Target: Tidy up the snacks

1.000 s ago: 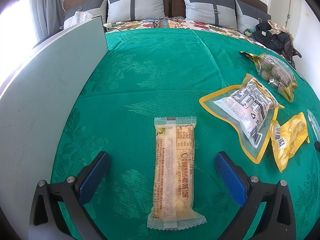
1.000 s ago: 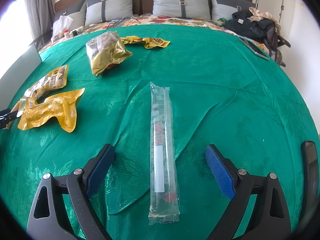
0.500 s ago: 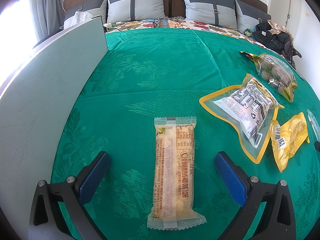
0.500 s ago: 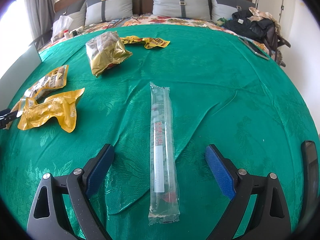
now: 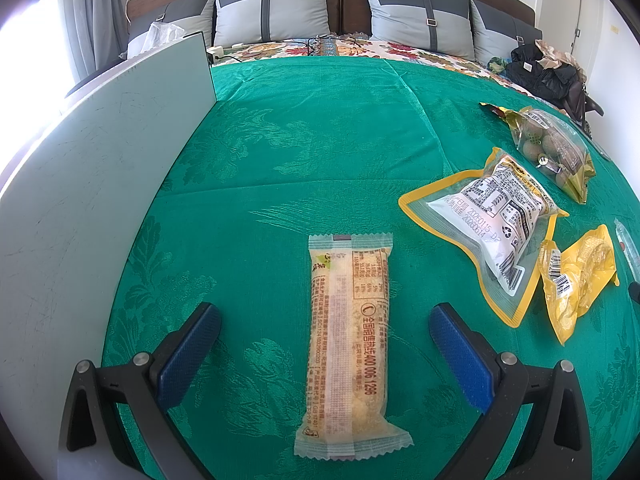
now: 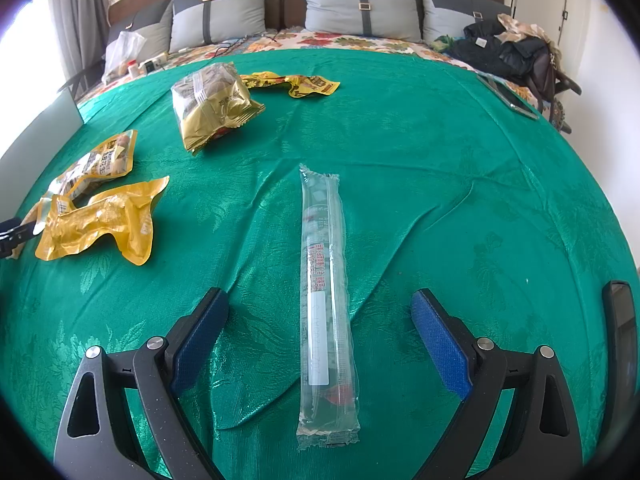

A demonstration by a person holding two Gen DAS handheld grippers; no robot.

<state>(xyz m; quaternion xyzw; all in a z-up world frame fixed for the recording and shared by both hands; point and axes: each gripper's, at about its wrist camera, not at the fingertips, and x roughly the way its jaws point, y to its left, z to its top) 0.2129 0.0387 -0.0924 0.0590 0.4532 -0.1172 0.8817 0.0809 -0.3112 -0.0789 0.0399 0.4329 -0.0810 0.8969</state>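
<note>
My left gripper (image 5: 325, 320) is open, its blue pads on either side of a long pale-yellow snack bar (image 5: 347, 340) lying flat on the green cloth (image 5: 312, 152). My right gripper (image 6: 320, 308) is open, straddling a long clear tube-shaped packet (image 6: 325, 280) on the same cloth (image 6: 440, 140). Neither gripper touches its packet. Other snacks lie apart: a yellow-edged pouch (image 5: 490, 216), a crumpled yellow packet (image 5: 576, 280), and a gold bag of round snacks (image 5: 554, 152). The right wrist view shows the crumpled yellow packet (image 6: 100, 220), a gold bag (image 6: 212, 106), and a flat yellow wrapper (image 6: 294, 84).
A pale grey board (image 5: 92, 184) stands along the left of the cloth. Pillows (image 5: 272, 12) and a headboard lie behind. Dark clothes (image 6: 508, 52) sit at the far right. A phone (image 6: 508, 98) lies near the right edge. A dark object (image 6: 620, 344) shows at the right rim.
</note>
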